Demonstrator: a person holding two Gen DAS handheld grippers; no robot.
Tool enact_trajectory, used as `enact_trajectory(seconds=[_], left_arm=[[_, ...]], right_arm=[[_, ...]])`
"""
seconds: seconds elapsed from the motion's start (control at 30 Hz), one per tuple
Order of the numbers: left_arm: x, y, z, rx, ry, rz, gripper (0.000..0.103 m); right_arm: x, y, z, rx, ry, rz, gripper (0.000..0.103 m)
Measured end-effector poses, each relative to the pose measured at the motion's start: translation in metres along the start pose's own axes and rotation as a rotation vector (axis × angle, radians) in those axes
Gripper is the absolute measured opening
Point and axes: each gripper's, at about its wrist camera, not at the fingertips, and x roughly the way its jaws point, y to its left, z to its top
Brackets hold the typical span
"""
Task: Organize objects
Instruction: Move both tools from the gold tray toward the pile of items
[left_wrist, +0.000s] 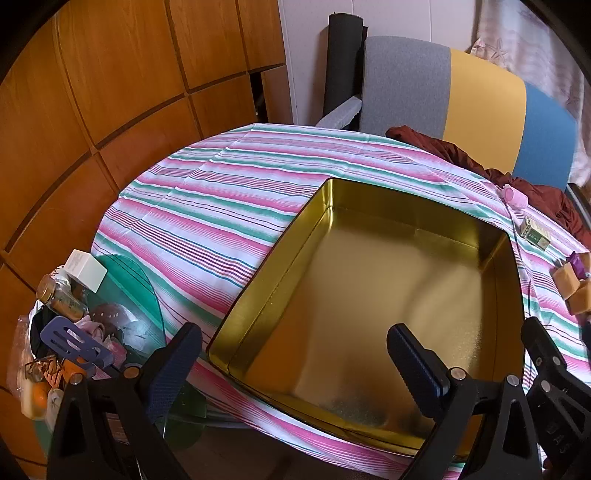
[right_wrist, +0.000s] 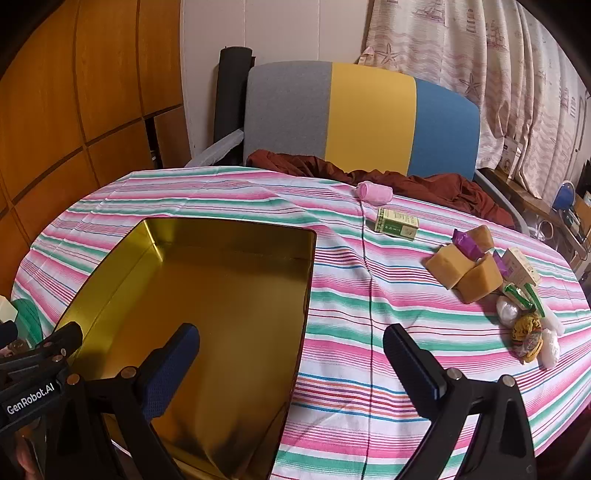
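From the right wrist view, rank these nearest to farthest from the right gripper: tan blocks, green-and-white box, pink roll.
Measured from the right gripper, jaws open and empty:
1. Tan blocks, ahead and to the right on the striped cloth.
2. Green-and-white box, farther back, nearer centre.
3. Pink roll, just beyond the box, at the table's far edge.

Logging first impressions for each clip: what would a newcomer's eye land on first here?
The big empty gold tin dominates, sitting open on the pink-and-green striped tablecloth below both open grippers. To its right lies a cluster of small items, led by tan wrapped blocks and a green-and-cream box. Behind the table stands a grey, yellow and blue chair back.
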Motion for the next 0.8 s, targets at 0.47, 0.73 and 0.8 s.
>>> enact_trajectory(seconds=[0.47, 0.73, 0.8], left_arm=[[0.0, -0.003, -0.002, 0.002, 0.0, 0.005, 0.101], [-0.005, -0.024, -0.01, 0.055, -0.028, -0.056, 0.101], [-0.007, -0.036, -0.014, 0.093, -0.019, -0.092, 0.101]], right_arm=[[-0.009, -0.008, 0.002, 0.011, -0.035, 0.005, 0.102], [-0.026, -0.049, 0.0, 0.012, -0.115, 0.008, 0.102], [-0.024, -0.069, -0.005, 0.021, -0.088, -0.014, 0.102]])
